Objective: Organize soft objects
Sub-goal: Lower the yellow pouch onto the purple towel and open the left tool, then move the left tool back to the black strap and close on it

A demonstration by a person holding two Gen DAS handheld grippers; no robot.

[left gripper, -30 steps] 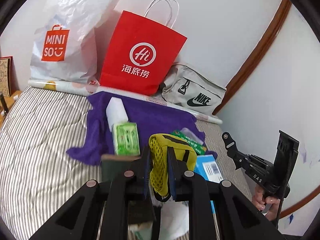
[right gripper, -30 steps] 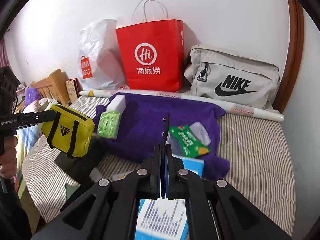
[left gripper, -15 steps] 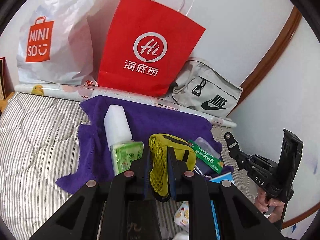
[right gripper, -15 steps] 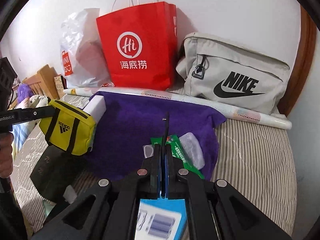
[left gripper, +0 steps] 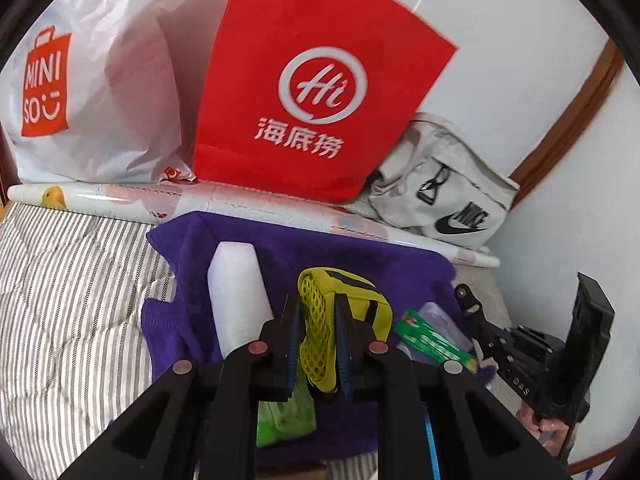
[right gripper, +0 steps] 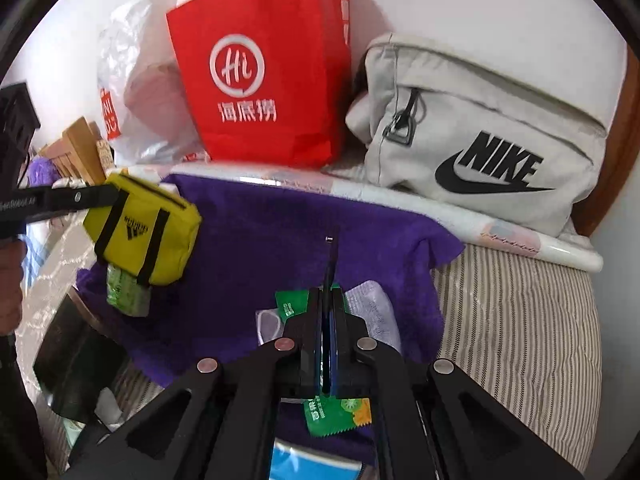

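Left wrist view: left hand-held gripper (left gripper: 317, 334) clamped on the mesh end of the yellow pouch (left gripper: 340, 312), pouch's long axis running straight ahead toward the red paper bag (left gripper: 312, 92), held over the purple towel (left gripper: 360, 256). Right wrist view: right hand-held gripper (right gripper: 329, 300) jaws fully together on nothing; yellow pouch (right gripper: 144, 232) at left, lengthwise left-to-right, above the towel's (right gripper: 280, 236) left edge on the bed (right gripper: 520, 320).

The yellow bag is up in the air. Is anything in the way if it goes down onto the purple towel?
The left hand-held gripper holds the yellow bag above the purple towel's left part. Directly beneath lie a green tissue pack and a white packet. The towel's middle looks bare.
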